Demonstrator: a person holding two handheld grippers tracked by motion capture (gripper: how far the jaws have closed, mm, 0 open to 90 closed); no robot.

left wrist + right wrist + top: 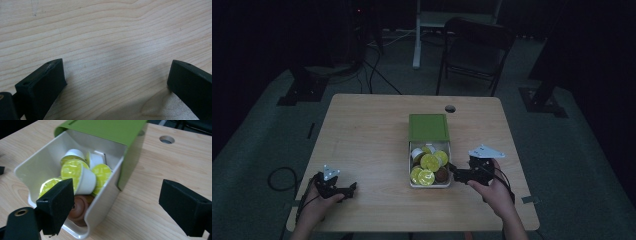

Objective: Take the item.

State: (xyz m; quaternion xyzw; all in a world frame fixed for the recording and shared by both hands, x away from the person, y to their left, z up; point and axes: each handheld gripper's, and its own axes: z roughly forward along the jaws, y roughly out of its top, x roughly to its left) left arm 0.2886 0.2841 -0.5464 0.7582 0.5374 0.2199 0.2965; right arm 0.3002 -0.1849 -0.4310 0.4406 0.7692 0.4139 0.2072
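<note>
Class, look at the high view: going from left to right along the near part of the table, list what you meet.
Left gripper → white box of yellow and brown capsules → right gripper.

No legible text or labels anywhere.
</note>
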